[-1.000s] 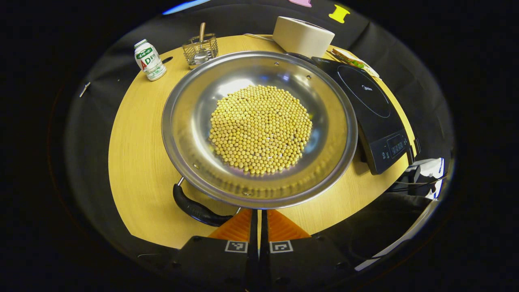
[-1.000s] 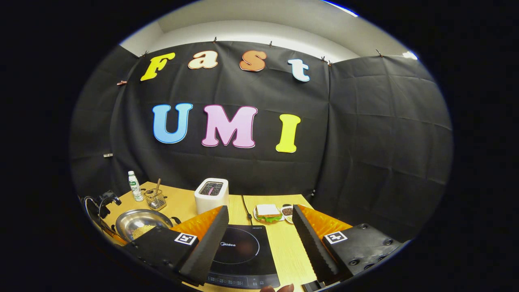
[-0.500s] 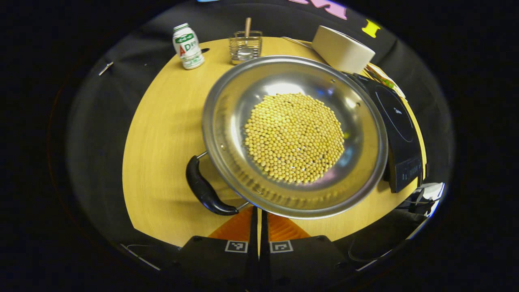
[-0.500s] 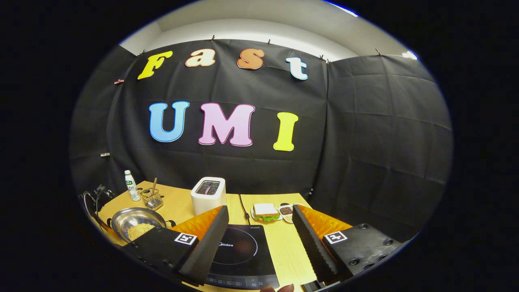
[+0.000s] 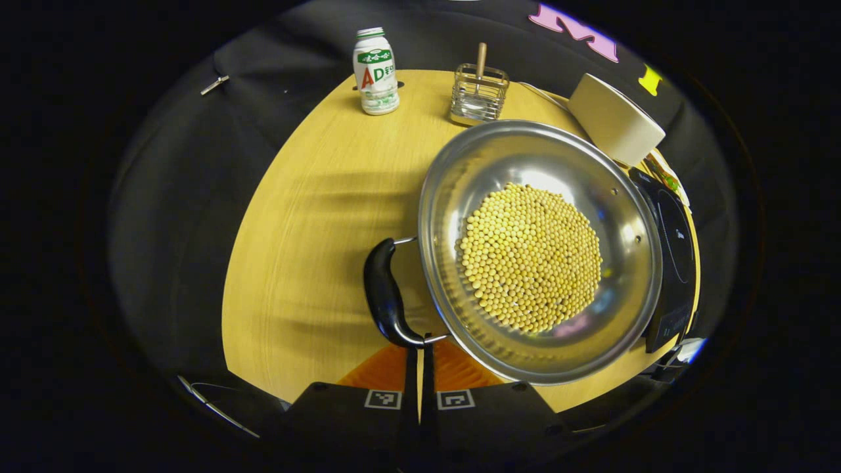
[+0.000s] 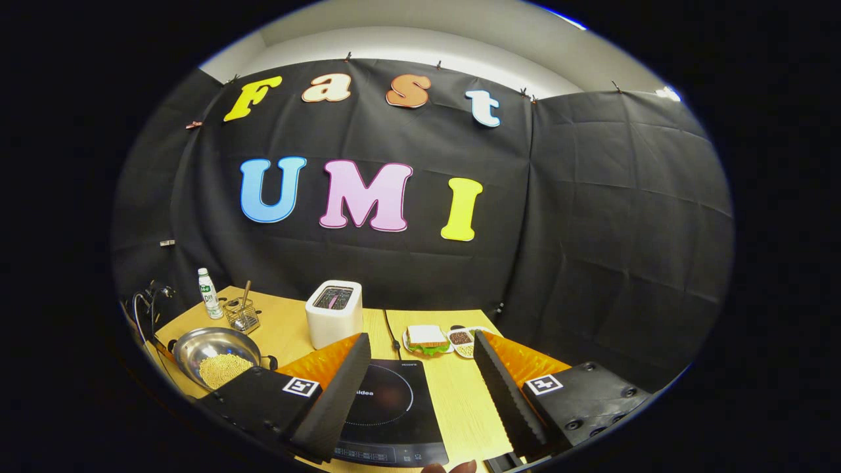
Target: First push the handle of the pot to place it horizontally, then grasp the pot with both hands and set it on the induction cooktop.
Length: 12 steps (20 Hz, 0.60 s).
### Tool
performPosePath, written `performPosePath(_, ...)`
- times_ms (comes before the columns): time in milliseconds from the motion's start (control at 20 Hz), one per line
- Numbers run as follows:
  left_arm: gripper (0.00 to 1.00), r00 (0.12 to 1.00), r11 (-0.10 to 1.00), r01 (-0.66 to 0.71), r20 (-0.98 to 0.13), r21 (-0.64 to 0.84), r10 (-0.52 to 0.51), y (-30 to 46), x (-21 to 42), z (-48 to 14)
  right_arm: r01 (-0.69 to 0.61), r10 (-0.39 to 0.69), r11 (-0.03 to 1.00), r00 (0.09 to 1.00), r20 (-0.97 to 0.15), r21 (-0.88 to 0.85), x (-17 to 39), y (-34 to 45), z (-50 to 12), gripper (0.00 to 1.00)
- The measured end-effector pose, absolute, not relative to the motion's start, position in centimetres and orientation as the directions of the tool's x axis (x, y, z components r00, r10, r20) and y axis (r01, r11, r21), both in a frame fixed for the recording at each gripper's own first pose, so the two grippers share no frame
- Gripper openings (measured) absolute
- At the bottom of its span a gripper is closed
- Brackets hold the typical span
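Observation:
A steel pot (image 5: 499, 157) holding yellow beans (image 5: 531, 256) sits on the wooden table (image 5: 315, 217). Its black side handle (image 5: 383, 295) points to the left in the left gripper view. My left gripper (image 5: 420, 343) is shut, and its tips touch the near end of that handle where the wire joins the pot. The black induction cooktop (image 5: 671, 256) lies right beside the pot on its far right. In the right gripper view my right gripper (image 6: 420, 338) hangs open above the cooktop (image 6: 387, 407), with the pot (image 6: 210, 341) far to its left.
A white toaster (image 5: 614, 118) stands behind the cooktop, and a wire basket (image 5: 478, 98) and a small bottle (image 5: 376, 69) sit at the table's back edge. A sandwich plate (image 6: 426, 338) and small dishes (image 6: 463, 340) lie beyond the cooktop. A fingertip (image 6: 450, 468) shows at the bottom.
The pot has turned: its handle swung from the near-left side round to the left, with the shut left gripper staying at its end. The right gripper has barely shifted.

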State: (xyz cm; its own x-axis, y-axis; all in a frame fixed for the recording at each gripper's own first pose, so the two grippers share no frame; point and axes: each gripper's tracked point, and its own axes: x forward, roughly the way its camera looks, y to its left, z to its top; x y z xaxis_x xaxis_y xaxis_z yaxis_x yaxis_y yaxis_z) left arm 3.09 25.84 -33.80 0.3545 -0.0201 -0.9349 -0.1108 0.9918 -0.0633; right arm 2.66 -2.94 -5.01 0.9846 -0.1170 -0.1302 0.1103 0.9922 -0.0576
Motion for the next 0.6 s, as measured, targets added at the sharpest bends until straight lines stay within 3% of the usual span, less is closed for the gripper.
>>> performPosePath(600,0.05,0.446,0.989,-0.14,-0.888,0.052,0.11,30.1,10.6,-33.8,0.087,-0.107,0.99,0.978,-0.181,-0.113,1.8,-2.4,-6.5,0.98)
